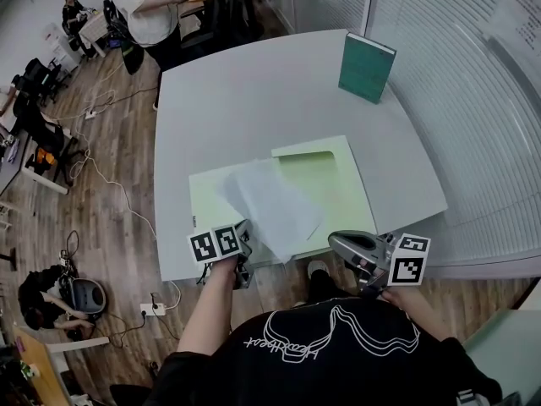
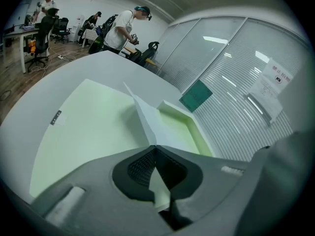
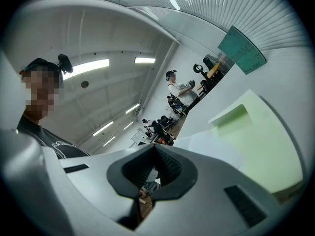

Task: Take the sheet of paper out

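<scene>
White bench [image 1: 254, 83], busy office behind. We had the left hand-held gripper [image 1: 243, 233] clenched on the near edge of the sheet of paper [image 1: 272, 200]. It lay across the open green folder [image 1: 342, 184] with that edge raised, probably to slide free. Our right hand-held gripper [image 1: 345, 245] was clenched empty, clear of it.

My white worktop [image 1: 245, 91] carries 2 things: an open pale-green folder [image 1: 334, 189] at my near edge, a dark-green book [image 1: 366, 68] far across.
</scene>
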`<state>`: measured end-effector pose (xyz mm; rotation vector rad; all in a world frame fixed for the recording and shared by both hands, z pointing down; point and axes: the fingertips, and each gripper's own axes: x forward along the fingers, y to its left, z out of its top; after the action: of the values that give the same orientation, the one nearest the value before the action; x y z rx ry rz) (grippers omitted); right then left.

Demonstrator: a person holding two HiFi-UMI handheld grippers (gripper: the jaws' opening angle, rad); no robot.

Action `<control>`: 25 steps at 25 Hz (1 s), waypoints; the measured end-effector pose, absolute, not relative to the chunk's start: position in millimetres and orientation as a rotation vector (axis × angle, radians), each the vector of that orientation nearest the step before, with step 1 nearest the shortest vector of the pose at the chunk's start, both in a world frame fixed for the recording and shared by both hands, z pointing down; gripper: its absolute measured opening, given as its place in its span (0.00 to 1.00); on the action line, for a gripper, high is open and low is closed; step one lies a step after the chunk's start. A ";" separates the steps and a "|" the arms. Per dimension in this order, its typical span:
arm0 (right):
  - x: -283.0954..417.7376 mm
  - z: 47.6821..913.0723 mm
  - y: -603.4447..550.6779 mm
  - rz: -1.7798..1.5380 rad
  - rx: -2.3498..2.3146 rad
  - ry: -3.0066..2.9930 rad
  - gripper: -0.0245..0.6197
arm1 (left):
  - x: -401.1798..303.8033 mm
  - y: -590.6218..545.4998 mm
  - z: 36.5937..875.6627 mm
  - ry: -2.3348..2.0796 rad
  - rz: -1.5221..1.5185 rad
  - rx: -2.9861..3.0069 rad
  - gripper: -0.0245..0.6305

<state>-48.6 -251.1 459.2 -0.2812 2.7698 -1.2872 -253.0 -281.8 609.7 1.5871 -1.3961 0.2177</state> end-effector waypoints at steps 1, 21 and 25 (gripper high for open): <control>-48.5 458.6 -248.9 -1.283 -0.280 2.771 0.05 | -253.2 -279.9 606.6 -1.402 0.215 1.594 0.06; -59.5 434.6 -169.1 -1.164 -0.237 2.796 0.05 | -244.1 -194.9 492.6 -1.507 0.087 1.888 0.06; -63.8 429.1 -149.5 -1.127 -0.232 2.810 0.05 | -231.3 -169.0 460.4 -1.472 0.013 1.989 0.06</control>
<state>-63.8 -149.5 429.1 -0.2319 2.8096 -1.1266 -231.3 -169.0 460.4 1.9895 -1.4720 0.0134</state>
